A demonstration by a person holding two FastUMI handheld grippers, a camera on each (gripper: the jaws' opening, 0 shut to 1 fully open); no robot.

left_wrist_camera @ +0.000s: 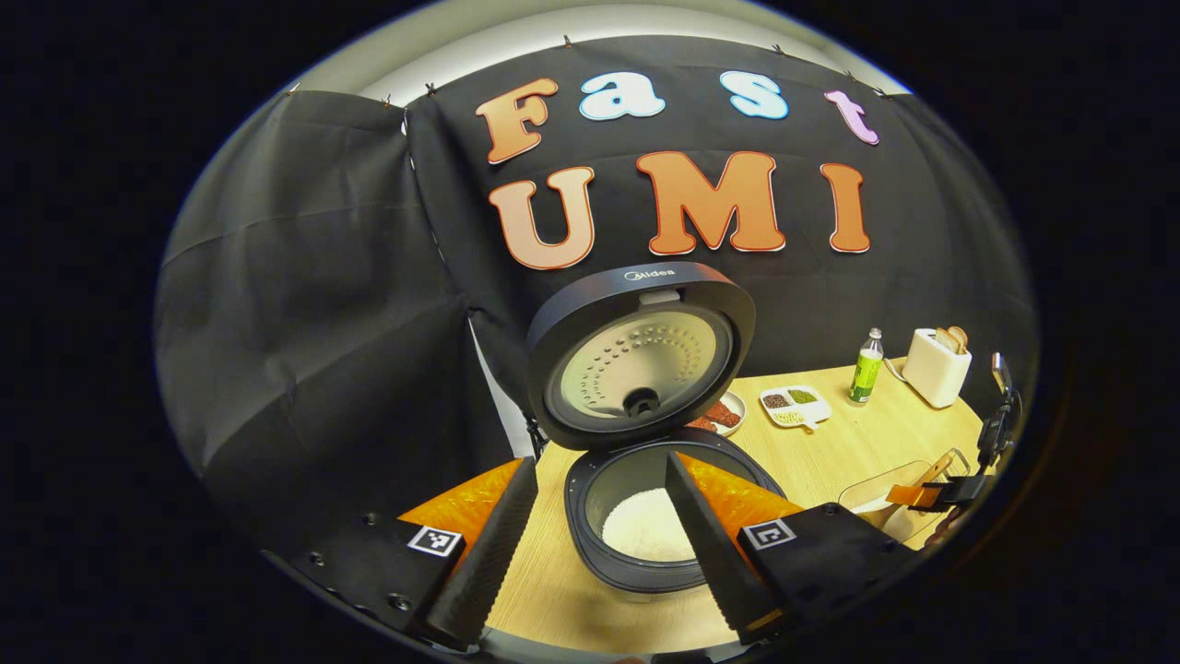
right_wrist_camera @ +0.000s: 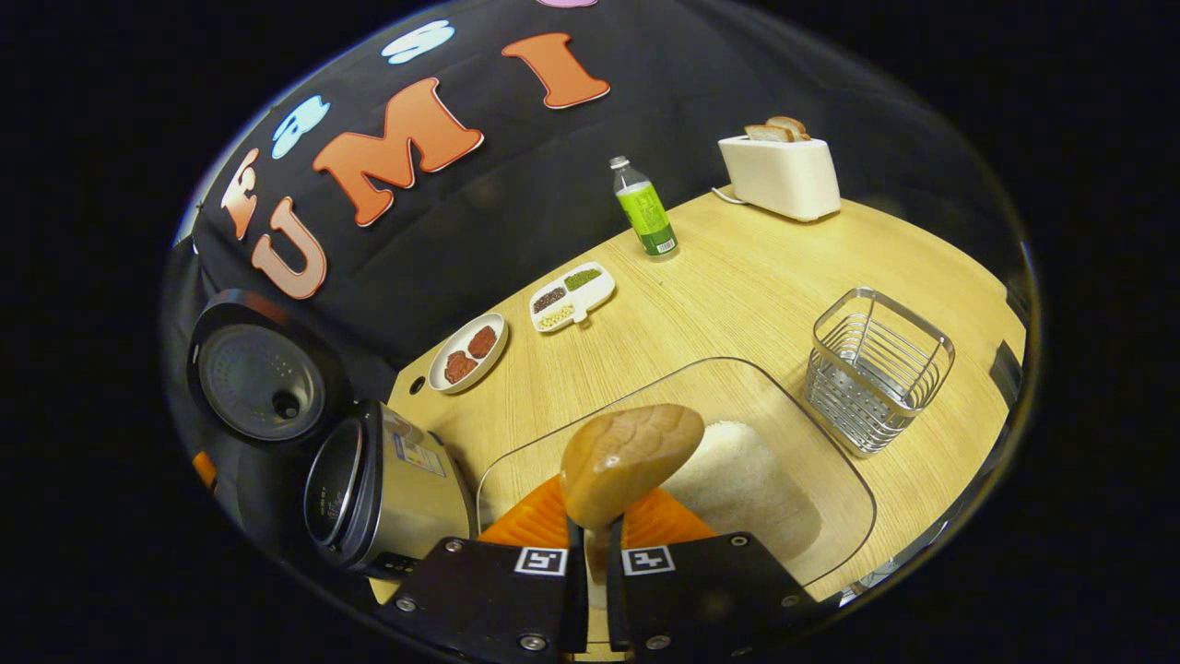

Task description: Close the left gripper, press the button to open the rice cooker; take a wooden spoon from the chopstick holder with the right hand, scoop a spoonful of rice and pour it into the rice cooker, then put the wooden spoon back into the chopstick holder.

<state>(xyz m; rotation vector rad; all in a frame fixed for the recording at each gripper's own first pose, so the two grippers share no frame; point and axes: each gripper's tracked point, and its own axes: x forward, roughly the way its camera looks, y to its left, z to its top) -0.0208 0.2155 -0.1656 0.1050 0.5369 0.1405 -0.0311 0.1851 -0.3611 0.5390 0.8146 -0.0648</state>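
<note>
Right gripper view: your jaws pinch the spoon (right_wrist_camera: 631, 461), its bowl over the rice (right_wrist_camera: 737, 484) in the clear tray (right_wrist_camera: 830, 544) at the worktop's near edge. Dip, lift level, then carry to the open cooker (left_wrist_camera: 645, 516). Left jaws hang spread.

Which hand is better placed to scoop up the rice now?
The right: its gripper already grips the wooden spoon over the rice tray. The left gripper hangs open by the rice cooker.

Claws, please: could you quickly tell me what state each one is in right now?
Left claw: open, holding nothing, above the open rice cooker.
Right claw: closed on the wooden spoon, over the rice tray.
</note>
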